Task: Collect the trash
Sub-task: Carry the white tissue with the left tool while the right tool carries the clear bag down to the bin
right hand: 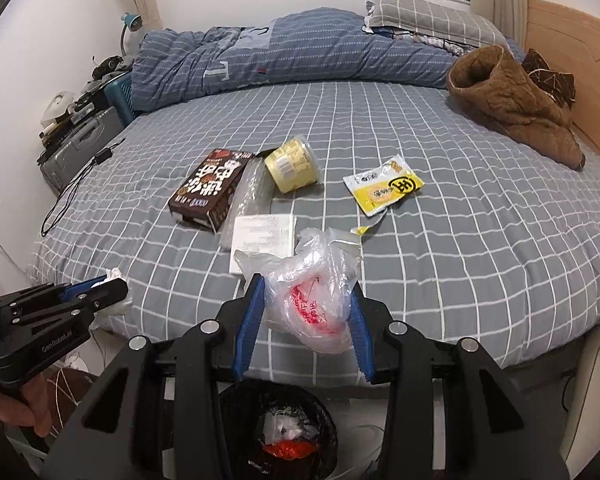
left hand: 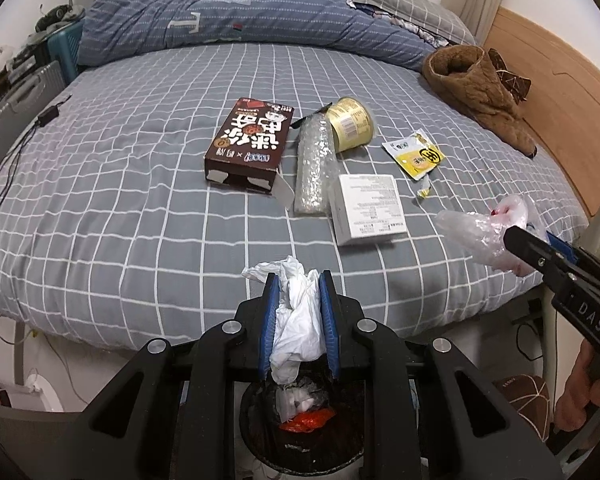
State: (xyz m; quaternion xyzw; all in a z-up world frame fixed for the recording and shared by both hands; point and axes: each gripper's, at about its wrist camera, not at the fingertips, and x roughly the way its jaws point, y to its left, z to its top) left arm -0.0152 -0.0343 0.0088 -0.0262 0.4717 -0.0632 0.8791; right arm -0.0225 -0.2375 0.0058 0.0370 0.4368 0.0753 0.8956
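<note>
Spreading across the bed [left hand: 120,200], litter is lying mid-sheet; below, the black bin [right hand: 236,408] is sitting; the right gripper [right hand: 306,320] is clamping a clear plastic bag [right hand: 320,300], the left gripper [left hand: 298,316] pinching white tissue [left hand: 300,312].

Both wrist views look down across the bed [left hand: 140,200], sharing its litter.

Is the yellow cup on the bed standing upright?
No, the yellow cup lies tipped on its side on the checked bedsheet, its open mouth facing sideways beside the bubble wrap.
</note>
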